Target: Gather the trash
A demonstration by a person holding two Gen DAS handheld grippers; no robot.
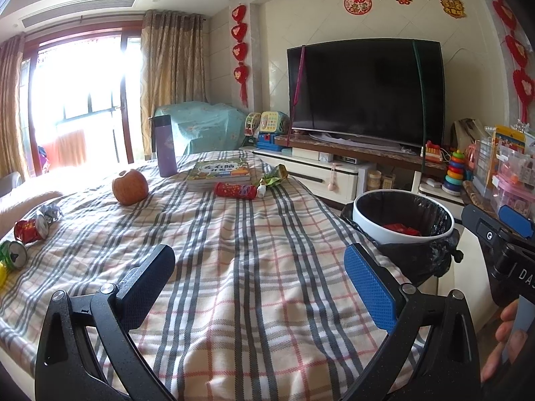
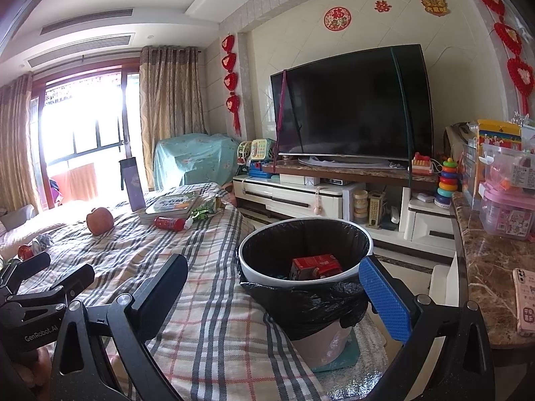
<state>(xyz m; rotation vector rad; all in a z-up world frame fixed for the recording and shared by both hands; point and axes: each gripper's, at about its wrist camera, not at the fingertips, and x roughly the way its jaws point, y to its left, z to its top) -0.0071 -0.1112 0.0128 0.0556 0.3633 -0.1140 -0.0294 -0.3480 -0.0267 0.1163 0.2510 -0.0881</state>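
My left gripper [image 1: 259,267] is open and empty above the plaid-covered table [image 1: 234,250]. My right gripper [image 2: 274,280] is open and empty, at the near rim of the trash bin [image 2: 361,237], which has a white rim and black liner. A red carton [image 2: 316,265] lies inside the bin. On the table lie a red can [image 1: 234,189], a green wrapper [image 1: 276,177], a crushed red can [image 1: 30,229] with foil, and a green can [image 1: 13,254] at the left edge.
An apple [image 1: 130,187], a purple flask [image 1: 166,147] and books [image 1: 219,170] sit at the table's far end. A TV [image 1: 366,92] on a low cabinet stands behind. A marble counter [image 2: 485,267] with a phone [image 2: 526,300] and boxes is at right.
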